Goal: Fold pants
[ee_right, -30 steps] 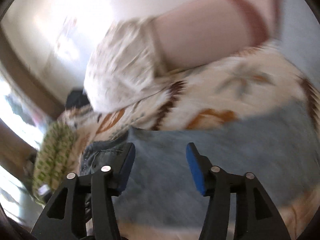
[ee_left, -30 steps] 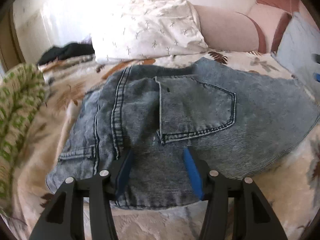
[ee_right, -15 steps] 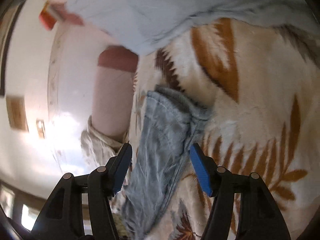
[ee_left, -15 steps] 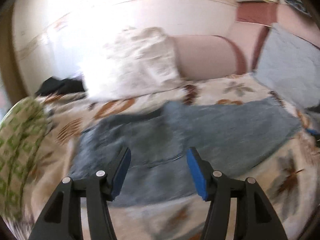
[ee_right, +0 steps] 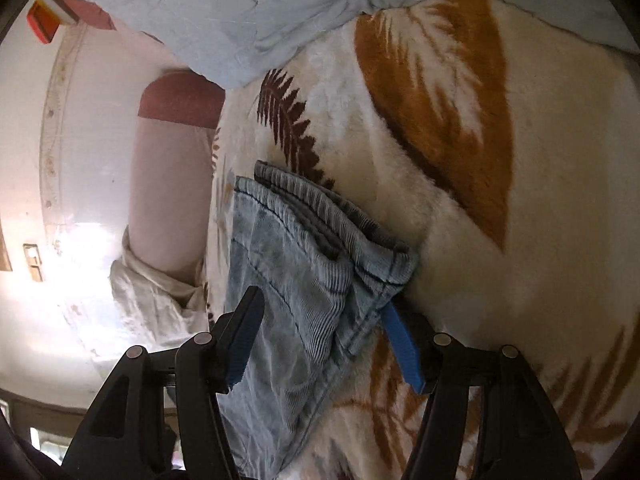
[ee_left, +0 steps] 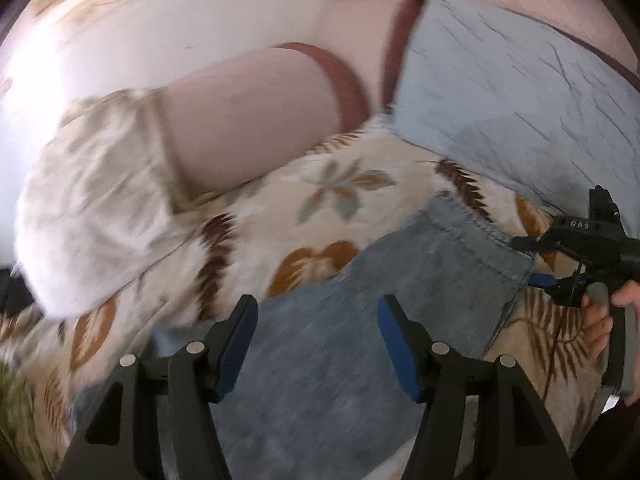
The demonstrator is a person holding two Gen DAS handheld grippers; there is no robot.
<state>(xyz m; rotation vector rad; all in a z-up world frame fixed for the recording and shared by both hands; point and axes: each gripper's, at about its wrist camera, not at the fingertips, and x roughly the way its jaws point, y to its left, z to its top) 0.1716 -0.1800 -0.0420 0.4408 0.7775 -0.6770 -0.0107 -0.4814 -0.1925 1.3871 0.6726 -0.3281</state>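
The light blue denim pants (ee_left: 360, 320) lie flat on a leaf-patterned blanket (ee_left: 280, 216), legs stacked, hems at the right. My left gripper (ee_left: 316, 344) is open above the leg part, holding nothing. My right gripper (ee_right: 320, 344) is open, turned on its side, with its jaws either side of the stacked hem ends (ee_right: 320, 248); the cloth lies between the blue pads and is not clamped. In the left wrist view the right gripper (ee_left: 536, 264) sits at the hem edge, held by a hand.
A white patterned pillow (ee_left: 92, 200) and a pink bolster (ee_left: 248, 120) lie at the back. A pale blue quilt (ee_left: 520, 96) is at the right; it also shows in the right wrist view (ee_right: 240, 12). The wall is behind.
My left gripper swung right from the waist and pocket to the leg part. My right gripper rolled sideways and closed in on the hem ends. Both stayed open.
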